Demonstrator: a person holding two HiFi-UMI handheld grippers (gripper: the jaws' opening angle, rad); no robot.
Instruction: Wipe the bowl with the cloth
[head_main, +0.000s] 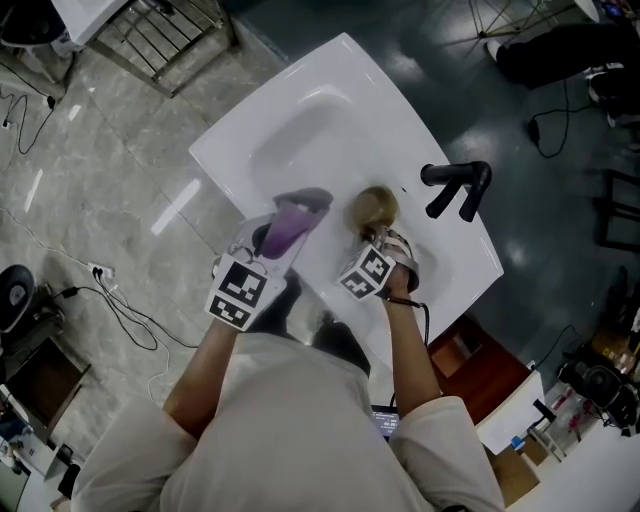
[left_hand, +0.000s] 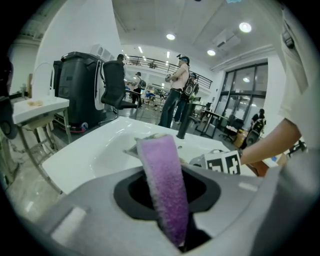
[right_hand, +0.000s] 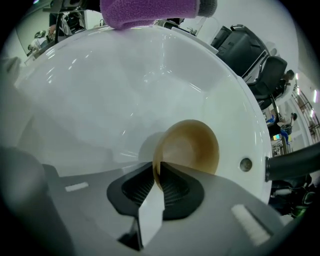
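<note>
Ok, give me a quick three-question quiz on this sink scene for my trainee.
1. What do the left tongs hold? A) sponge B) purple cloth C) brush
2. True or false: the right tongs pinch the brown bowl by its rim.
3. Fill in: the bowl is held inside the white ___.
Key: 1 B; 2 true; 3 sink.

White short-sleeved shirt (head_main: 300, 420); grey left tool (head_main: 285, 226), right tool (head_main: 376, 234); black-white marker cubes (head_main: 238, 290); black cable (head_main: 421, 318).
</note>
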